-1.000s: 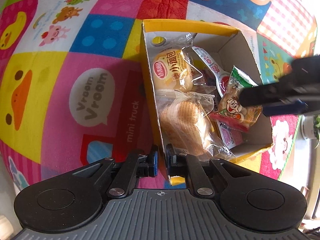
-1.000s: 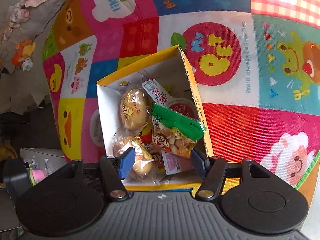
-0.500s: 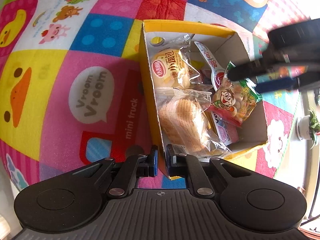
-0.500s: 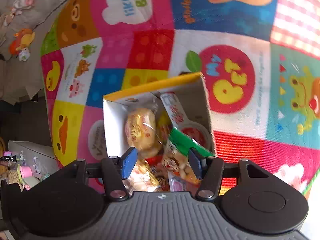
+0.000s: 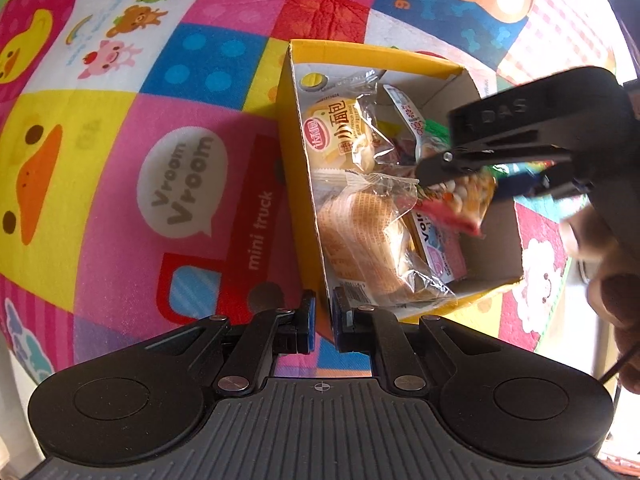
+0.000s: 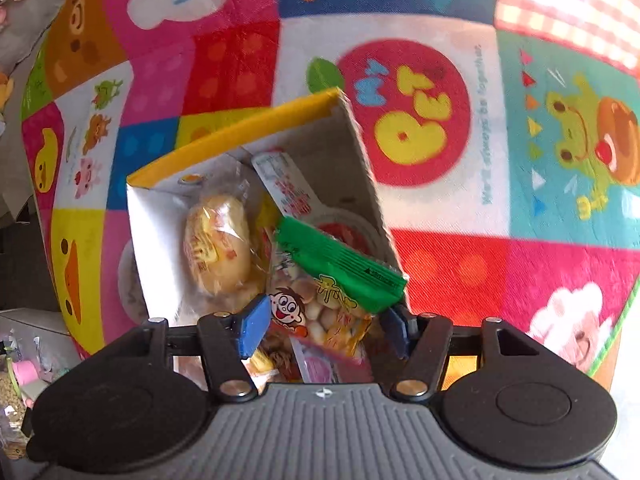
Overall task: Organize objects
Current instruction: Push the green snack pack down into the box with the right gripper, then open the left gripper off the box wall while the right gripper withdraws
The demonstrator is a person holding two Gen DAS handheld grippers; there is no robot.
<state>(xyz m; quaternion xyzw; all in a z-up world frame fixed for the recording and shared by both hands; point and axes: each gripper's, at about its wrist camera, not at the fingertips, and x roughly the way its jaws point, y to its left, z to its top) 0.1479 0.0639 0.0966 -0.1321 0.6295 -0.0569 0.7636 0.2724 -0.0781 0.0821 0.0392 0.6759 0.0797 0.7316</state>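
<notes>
A yellow cardboard box (image 5: 360,50) stands on a colourful play mat and holds several snack packs. My left gripper (image 5: 322,314) is shut on the box's near wall. My right gripper (image 6: 322,326) is open above the box, with a green-topped biscuit packet (image 6: 332,280) lying between its fingers; whether they touch it I cannot tell. In the left wrist view the right gripper (image 5: 480,176) hangs over the same packet (image 5: 460,204). A wrapped bun (image 5: 340,136) and a wrapped waffle cake (image 5: 364,236) lie along the box's left side.
The play mat (image 5: 120,160) spreads around the box on all sides. A hand (image 5: 612,264) holds the right gripper at the right edge. Cluttered shelving (image 6: 16,360) shows at the far left of the right wrist view.
My right gripper rose away from the box, then came back down over the biscuit packet, staying open. The left gripper and the box have not moved.
</notes>
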